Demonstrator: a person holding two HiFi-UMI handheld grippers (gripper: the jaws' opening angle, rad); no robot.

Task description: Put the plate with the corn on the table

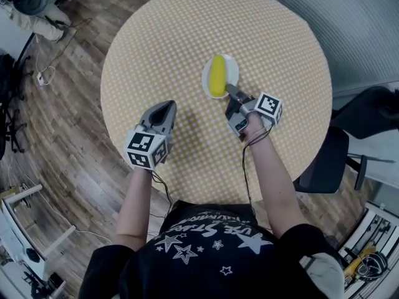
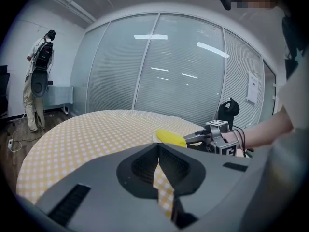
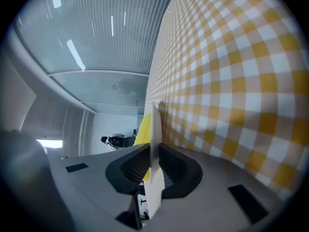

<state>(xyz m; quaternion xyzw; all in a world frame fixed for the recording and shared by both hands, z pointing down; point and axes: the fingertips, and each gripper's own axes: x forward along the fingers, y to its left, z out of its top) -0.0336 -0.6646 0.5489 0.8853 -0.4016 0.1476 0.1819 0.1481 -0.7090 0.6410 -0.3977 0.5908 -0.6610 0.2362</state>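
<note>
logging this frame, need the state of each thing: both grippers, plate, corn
plate: gripped at its near rim, level over the table; contact with the table unclear
corn: lying on the plate
right gripper: jaws shut on the plate's rim
left gripper: jaws shut, empty, over the table

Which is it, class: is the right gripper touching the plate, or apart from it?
Touching. In the right gripper view, the right gripper has its jaws shut on the rim of the plate.
</note>
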